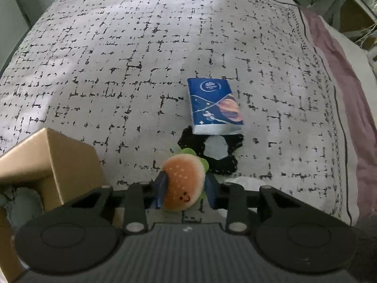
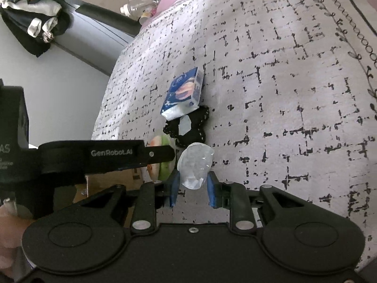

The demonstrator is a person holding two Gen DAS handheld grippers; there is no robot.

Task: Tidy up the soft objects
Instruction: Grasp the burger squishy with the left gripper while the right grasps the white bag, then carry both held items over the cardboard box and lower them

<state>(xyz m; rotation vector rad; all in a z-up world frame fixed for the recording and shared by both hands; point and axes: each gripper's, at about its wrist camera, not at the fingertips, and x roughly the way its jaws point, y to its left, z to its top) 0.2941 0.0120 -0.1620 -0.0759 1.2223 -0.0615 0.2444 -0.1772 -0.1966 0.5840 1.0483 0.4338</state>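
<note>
A burger plush (image 1: 182,186) with an orange bun, green frill and a small face sits between the blue pads of my left gripper (image 1: 186,178), which is shut on it just above the patterned bedspread (image 1: 117,47). My right gripper (image 2: 193,175) is shut on a pale white puff (image 2: 194,165). Just beyond both lie a black crocheted ring (image 1: 226,165) (image 2: 188,127) and a blue tissue pack (image 1: 214,106) (image 2: 183,94) that rests on the ring's far edge. In the right wrist view a finger (image 2: 160,153) of the left gripper crosses from the left and hides most of the burger plush (image 2: 165,168).
An open cardboard box (image 1: 59,165) (image 2: 113,181) stands at the left beside the left gripper, with a grey-green soft thing (image 1: 21,200) inside. A pink blanket (image 1: 341,59) runs along the bed's right edge. Clothes (image 2: 35,23) and a plastic bottle (image 2: 134,7) lie beyond the bed.
</note>
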